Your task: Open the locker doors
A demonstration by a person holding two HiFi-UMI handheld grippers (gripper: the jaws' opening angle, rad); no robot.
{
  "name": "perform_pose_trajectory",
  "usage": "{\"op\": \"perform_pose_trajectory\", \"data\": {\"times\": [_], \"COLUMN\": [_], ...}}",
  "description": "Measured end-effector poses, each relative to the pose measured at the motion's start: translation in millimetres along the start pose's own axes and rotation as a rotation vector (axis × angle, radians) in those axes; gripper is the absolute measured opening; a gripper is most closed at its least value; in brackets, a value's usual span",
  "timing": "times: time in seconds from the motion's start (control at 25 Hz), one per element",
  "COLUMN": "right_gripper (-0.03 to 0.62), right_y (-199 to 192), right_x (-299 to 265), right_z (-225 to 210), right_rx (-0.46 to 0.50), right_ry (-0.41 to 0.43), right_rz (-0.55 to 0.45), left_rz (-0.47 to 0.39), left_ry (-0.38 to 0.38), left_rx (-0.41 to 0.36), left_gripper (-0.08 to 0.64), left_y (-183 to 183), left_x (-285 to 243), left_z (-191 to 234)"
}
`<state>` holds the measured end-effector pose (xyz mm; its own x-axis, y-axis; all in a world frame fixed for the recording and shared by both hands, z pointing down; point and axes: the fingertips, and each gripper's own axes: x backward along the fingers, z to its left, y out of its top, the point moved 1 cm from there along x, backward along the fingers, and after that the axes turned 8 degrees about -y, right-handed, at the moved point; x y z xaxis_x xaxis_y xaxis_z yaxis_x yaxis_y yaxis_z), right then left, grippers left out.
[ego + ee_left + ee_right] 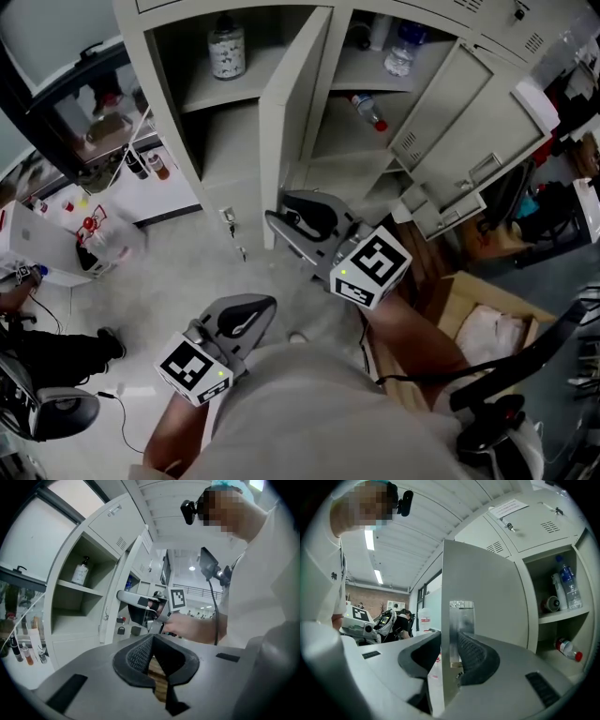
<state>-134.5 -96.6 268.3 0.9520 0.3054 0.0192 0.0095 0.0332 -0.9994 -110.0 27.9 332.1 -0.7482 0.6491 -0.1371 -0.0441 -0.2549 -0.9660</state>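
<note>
This looks like a lab or workshop room. A bank of grey metal lockers (232, 159) holds bottles (227, 49). Left of the lockers, a white table (173, 199) carries small bottles (141, 166) and cables. To their right sits a cardboard box (450, 300). Strip lights (369, 539) hang above, and a brick wall (377, 597) stands beyond.

We log the locker (138, 56). Left shelf (202, 91): one pump bottle (227, 47), upright. Right upper shelf (358, 71): clear water bottle (403, 49), standing. Shelf below (337, 138): red-capped bottle (368, 111) on its side.
</note>
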Motion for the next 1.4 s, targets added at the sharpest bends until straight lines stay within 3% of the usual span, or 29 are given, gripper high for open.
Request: {"op": "perform_pose_trajectory", "data": {"times": [0.32,0.52,1.4], "right_gripper": [0.098,0.103,0.084], "right_y": [-3,-3,-7], "right_x": [39,58,120], "right_z": [-18,-29,-77], "right_rx": [-0.002,-0.006,-0.024], "right_ry": [0.112,0.135,0.013], "right_rz": [-0.001,-0.006,-0.021], "left_rz": [-0.013,-0.018,0.024], "left_ry": [0.032,0.073,0.069], "left_rx": [-0.009,-0.002,-0.004], "left_gripper": [0.009,0.009,0.009], "left_y": [-2,-7,-12], "left_x": [-38,-52,-96], "left_z": [-28,-43,-74]}}
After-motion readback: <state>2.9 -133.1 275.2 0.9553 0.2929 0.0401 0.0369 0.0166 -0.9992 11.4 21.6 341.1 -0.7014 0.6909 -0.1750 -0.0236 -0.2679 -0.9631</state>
